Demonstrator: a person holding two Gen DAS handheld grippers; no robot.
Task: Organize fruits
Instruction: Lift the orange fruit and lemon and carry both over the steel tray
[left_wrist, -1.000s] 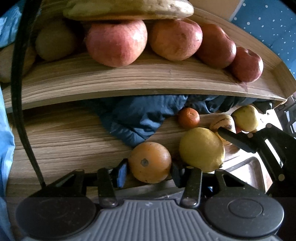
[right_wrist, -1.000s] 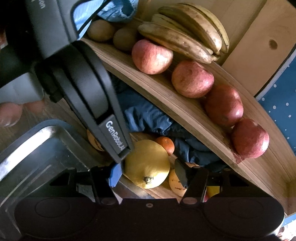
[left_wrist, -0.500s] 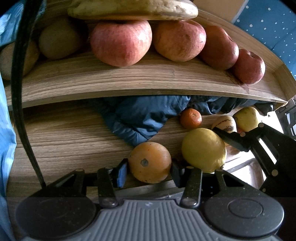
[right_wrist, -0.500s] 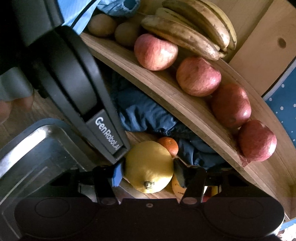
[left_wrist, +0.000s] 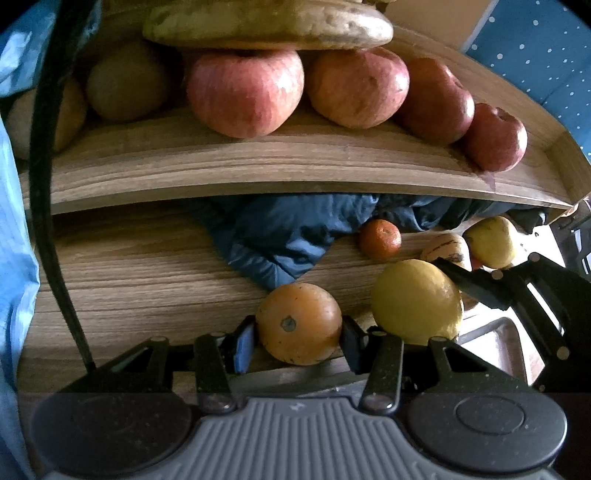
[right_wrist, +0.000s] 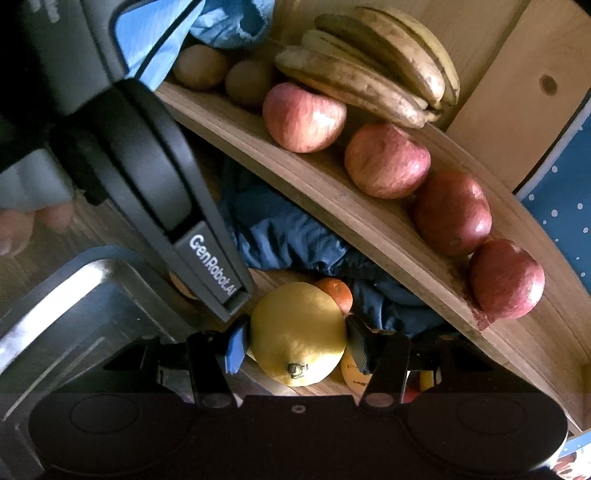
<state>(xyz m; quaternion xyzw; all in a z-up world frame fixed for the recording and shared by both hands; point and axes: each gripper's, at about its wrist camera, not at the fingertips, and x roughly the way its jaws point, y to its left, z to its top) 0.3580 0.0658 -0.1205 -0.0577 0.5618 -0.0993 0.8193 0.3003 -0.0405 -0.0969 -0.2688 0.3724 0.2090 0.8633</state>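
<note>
Left hand-held gripper (left_wrist: 298, 341) clamping orange (left_wrist: 299, 323) below shelf (left_wrist: 295, 166), right hand-held gripper (right_wrist: 295, 341) clamping lemon (right_wrist: 297, 332), bananas (right_wrist: 376, 66) atop shelf clear only in right view.

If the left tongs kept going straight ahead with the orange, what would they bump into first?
Probably the blue cloth, bunched under the wooden shelf right beyond the orange that the left tongs hold. Depth is hard to judge here.
</note>
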